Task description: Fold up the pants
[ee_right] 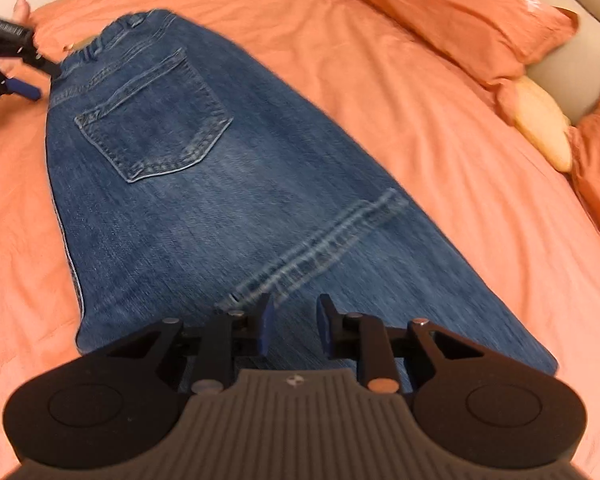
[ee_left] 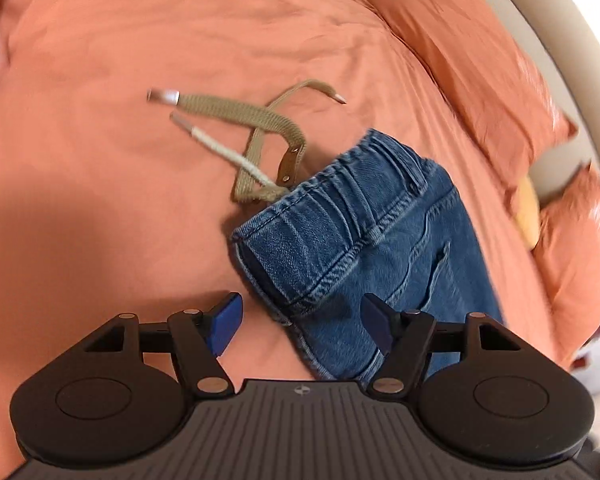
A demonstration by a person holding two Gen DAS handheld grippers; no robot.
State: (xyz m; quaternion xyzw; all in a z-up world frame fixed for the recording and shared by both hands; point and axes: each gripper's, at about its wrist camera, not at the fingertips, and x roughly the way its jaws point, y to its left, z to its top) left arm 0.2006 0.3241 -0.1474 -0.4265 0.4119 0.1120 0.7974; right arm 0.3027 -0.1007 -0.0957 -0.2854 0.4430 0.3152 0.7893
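Blue denim pants (ee_right: 204, 184) lie flat on the orange bed, folded lengthwise, back pocket (ee_right: 156, 120) up. The waistband (ee_left: 340, 200) shows in the left wrist view, with a beige drawstring belt (ee_left: 236, 112) spilling out onto the sheet. My left gripper (ee_left: 302, 324) is open, its blue pads on either side of the waistband corner, just above it; it also shows in the right wrist view (ee_right: 16, 76) at the far left. My right gripper (ee_right: 296, 328) is open with a narrow gap, above the leg end of the pants, holding nothing.
The orange bedsheet (ee_left: 100, 80) covers the whole bed. Orange pillows (ee_left: 480, 60) lie along the right side by a beige headboard (ee_left: 580, 40). A yellow cushion (ee_right: 544, 120) sits between pillows.
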